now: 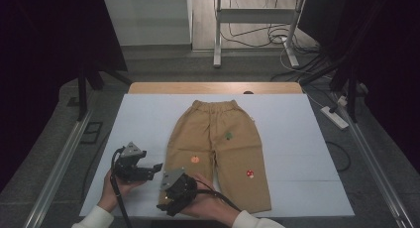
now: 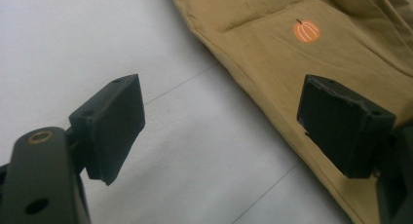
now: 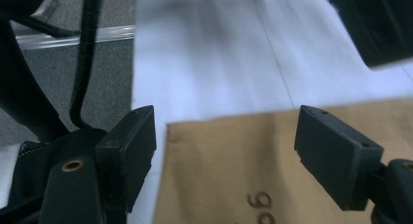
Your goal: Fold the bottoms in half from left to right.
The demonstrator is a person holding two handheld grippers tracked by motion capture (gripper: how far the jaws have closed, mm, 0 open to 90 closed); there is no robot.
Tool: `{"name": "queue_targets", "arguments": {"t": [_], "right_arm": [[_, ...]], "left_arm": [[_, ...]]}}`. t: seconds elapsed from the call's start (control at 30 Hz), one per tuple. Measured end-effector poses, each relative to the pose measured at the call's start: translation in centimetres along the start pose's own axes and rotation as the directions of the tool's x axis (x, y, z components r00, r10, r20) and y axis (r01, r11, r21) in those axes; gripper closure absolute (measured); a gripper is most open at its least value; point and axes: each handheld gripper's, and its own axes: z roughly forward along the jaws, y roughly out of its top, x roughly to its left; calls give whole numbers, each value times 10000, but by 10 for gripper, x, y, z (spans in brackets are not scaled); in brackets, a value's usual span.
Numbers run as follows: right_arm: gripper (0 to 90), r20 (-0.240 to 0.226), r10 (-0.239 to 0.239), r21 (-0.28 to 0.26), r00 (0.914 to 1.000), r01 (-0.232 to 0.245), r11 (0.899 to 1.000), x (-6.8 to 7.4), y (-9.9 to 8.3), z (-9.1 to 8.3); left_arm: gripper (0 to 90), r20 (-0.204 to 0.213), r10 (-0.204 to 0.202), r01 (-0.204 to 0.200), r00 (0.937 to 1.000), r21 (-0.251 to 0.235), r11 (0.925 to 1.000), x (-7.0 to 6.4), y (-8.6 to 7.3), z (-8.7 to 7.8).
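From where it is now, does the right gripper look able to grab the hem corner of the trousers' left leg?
Probably yes. The right gripper is open, its jaws either side of the tan trousers' hem corner, which lies flat on the white table cover with nothing between.

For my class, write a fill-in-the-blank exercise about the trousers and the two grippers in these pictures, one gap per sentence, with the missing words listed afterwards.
1. The tan trousers lie flat on a pale ____ table cover.
2. The small patch in the left gripper view shows an orange ____.
3. The jaws of the right gripper stand ____ over the hem of a trouser leg.
4. The left gripper is beside the trousers, holding ____.

Missing words: blue; pumpkin; open; nothing
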Motion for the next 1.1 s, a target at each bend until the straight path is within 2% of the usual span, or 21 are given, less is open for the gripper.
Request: {"name": "queue_targets", "arguments": {"t": [0.2, 0.23, 0.27, 0.33, 0.37, 0.4, 0.43, 0.47, 0.5, 0.53, 0.57, 0.6, 0.63, 0.67, 0.7, 0.77, 0.97, 1.1], "right_arm": [[235, -60, -62, 416, 10000, 65, 9991, 3, 1, 11], [267, -4, -114, 667, 9999, 114, 9977, 4, 0, 16], [267, -4, -114, 667, 9999, 114, 9977, 4, 0, 16], [326, 182, -278, 923, 9994, 260, 9954, 5, -2, 19], [453, 37, -31, 963, 10000, 27, 9954, 3, -2, 17], [453, 37, -31, 963, 10000, 27, 9954, 3, -2, 17], [572, 63, 75, 990, 10000, -81, 9951, 0, -2, 14], [572, 63, 75, 990, 10000, -81, 9951, 0, -2, 14], [724, 140, 127, 1181, 9998, -143, 9929, -5, -3, 10], [724, 140, 127, 1181, 9998, -143, 9929, -5, -3, 10], [792, 155, 261, 1140, 9995, -277, 9931, -7, -4, 8], [850, 384, 137, 1279, 9992, -185, 9916, -12, -7, 0], [850, 384, 137, 1279, 9992, -185, 9916, -12, -7, 0], [851, 199, 199, 863, 9996, -216, 9960, -12, -9, -2], [852, 199, 174, 498, 9997, -183, 9986, -12, -10, -13], [851, -29, 372, 291, 9993, -371, 9989, -13, -12, -21], [851, -150, 625, 200, 9979, -622, 9979, -16, -22, -29], [850, -133, 479, 199, 9988, -477, 9987, -14, -24, -31]], "left_arm": [[175, -37, -11, 11, 10000, 36, 10000, -1, 0, 1], [175, -45, -27, 27, 10000, 32, 10000, -1, 0, 1], [175, -49, -1, 2, 10000, 57, 10000, 0, 0, 0], [175, -76, -42, 42, 10000, 35, 10000, 0, -1, 0], [176, -78, -81, 81, 9999, 29, 10000, 1, -1, 0], [176, -85, -88, 88, 9999, 42, 10000, 1, -1, 1], [175, -86, -93, 93, 9999, 65, 9999, 1, -1, 1], [175, -87, -94, 94, 9999, 67, 9999, 1, -1, 1], [175, -90, -69, 69, 9999, 84, 9999, 1, -1, 1], [175, -92, -69, 69, 9999, 73, 9999, 1, -1, 0], [175, -102, -63, 64, 9999, 60, 10000, 1, -1, 0], [175, -119, -80, 80, 9999, 50, 10000, 2, -2, 0], [175, -119, -80, 80, 9999, 50, 10000, 2, -2, 0], [175, -118, -94, 94, 9999, 35, 9999, 2, -2, 0], [175, -116, -165, 166, 9998, 49, 9999, 3, -2, 0], [176, -108, -208, 208, 9997, 35, 9998, 3, -2, 0], [176, -102, -146, 146, 9998, 70, 9999, 0, 2, 3], [181, -105, -47, 47, 9999, 9, 10000, -3, 7, 3]]}}
